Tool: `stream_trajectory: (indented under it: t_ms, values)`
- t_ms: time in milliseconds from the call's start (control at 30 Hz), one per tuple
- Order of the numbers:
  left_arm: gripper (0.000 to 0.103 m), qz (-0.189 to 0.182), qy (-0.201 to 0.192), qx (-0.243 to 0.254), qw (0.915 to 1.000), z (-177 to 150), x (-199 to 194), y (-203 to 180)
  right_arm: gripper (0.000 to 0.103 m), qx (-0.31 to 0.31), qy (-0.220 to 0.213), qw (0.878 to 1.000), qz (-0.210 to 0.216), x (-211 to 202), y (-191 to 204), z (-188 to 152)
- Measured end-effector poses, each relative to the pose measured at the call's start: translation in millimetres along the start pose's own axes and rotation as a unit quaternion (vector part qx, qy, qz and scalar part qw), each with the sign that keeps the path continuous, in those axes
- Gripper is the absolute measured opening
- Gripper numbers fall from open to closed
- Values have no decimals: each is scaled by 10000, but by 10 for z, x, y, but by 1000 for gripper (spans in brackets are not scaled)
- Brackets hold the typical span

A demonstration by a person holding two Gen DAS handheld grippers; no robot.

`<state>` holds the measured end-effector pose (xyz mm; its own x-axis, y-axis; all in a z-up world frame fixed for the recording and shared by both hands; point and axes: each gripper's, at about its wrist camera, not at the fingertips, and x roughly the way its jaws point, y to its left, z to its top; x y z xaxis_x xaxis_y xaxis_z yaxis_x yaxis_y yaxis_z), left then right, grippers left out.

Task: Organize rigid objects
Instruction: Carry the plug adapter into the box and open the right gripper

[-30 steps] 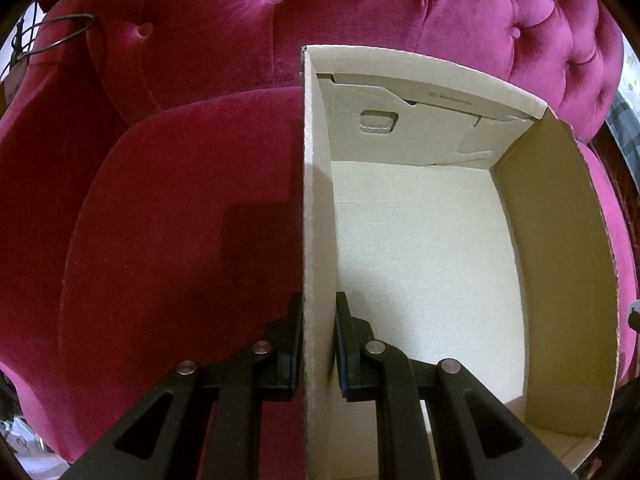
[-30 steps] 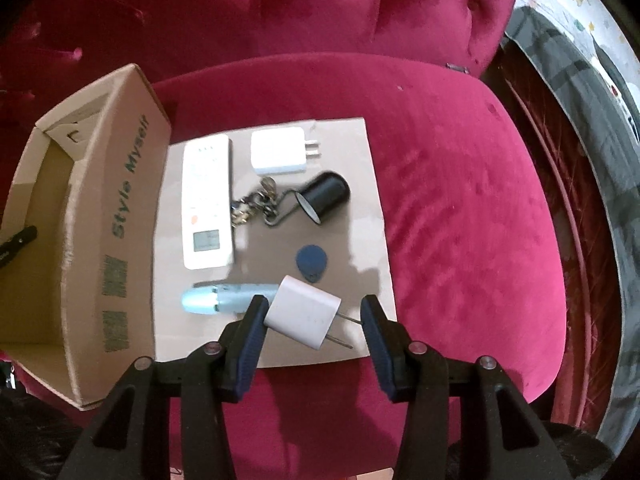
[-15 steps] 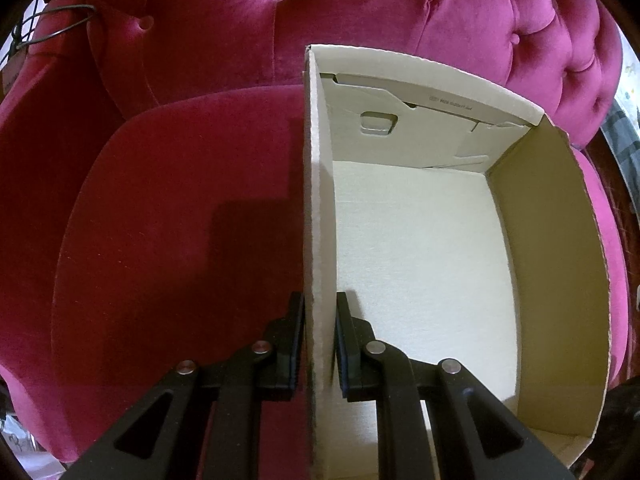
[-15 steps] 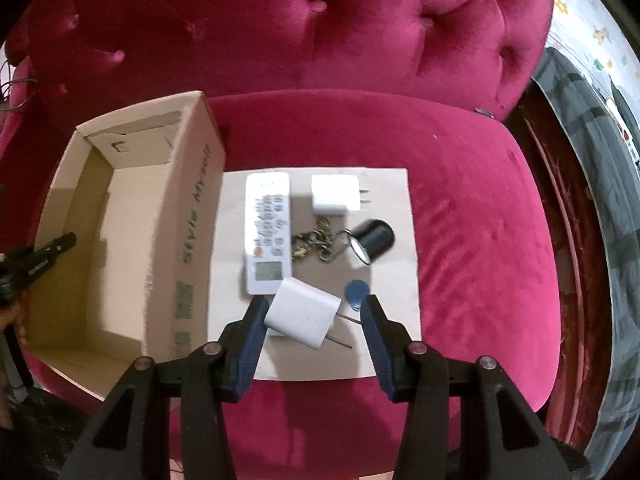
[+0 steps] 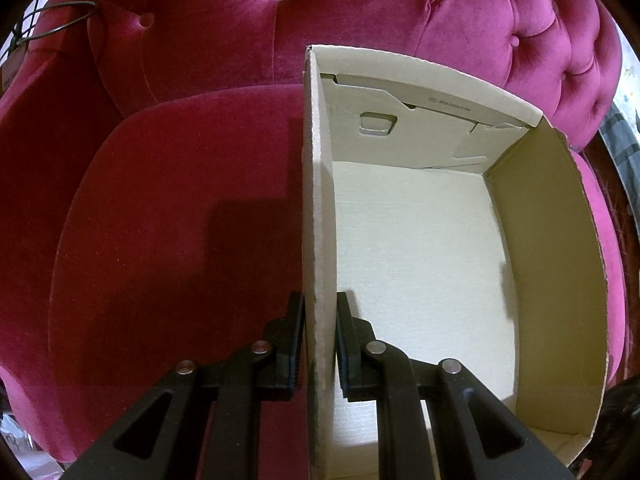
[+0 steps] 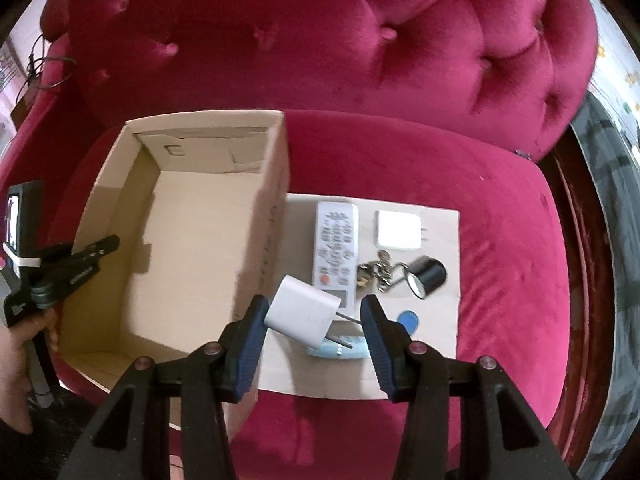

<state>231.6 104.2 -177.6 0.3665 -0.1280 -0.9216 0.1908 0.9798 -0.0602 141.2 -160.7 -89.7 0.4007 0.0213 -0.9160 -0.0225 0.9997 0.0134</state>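
Note:
An open cardboard box (image 5: 420,260) sits on the pink sofa seat, with no object showing inside it. My left gripper (image 5: 318,312) is shut on the box's left wall, one pad on each side. The right wrist view shows the same box (image 6: 192,240) and the left gripper (image 6: 108,244) at its far wall. My right gripper (image 6: 314,316) is shut on a white plug adapter (image 6: 302,314), tilted, prongs to the right, in the air just right of the box's near wall.
A flat cardboard sheet (image 6: 440,320) right of the box carries a white remote (image 6: 336,248), a white charger (image 6: 398,232), keys (image 6: 376,274), a black cylinder (image 6: 428,276), a blue tag (image 6: 408,320) and a light blue pen-like thing (image 6: 340,350). A hand (image 6: 16,344) shows at the left edge.
My right gripper has risen and moved left with the white plug adapter, from over the sheet toward the box wall. The left gripper still holds the box wall.

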Motion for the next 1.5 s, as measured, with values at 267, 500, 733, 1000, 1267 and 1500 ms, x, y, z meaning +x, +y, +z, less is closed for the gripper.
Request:
stream_trajectory:
  t_ms: [267, 500, 733, 1000, 1267, 1500]
  values:
    - [16, -6, 11, -2, 10000, 0, 7, 9, 51, -254, -3, 9996, 147, 71, 287, 205]
    - [16, -45, 15, -12, 10000, 6, 8, 21, 51, -419, 14, 9986, 317, 172, 543, 310]
    - [16, -85, -6, -23, 10000, -8, 6, 57, 51, -564, 99, 9968, 549, 399, 837, 409]
    - [16, -90, -14, -21, 10000, -13, 8, 66, 51, -587, 321, 9949, 751, 778, 1092, 474]
    - [16, -111, -13, -43, 9999, -20, 12, 84, 51, -541, 652, 9935, 754, 1239, 1238, 482]
    - [16, -119, -14, -50, 9999, -13, 15, 95, 52, -381, 952, 9921, 727, 1550, 1243, 462]
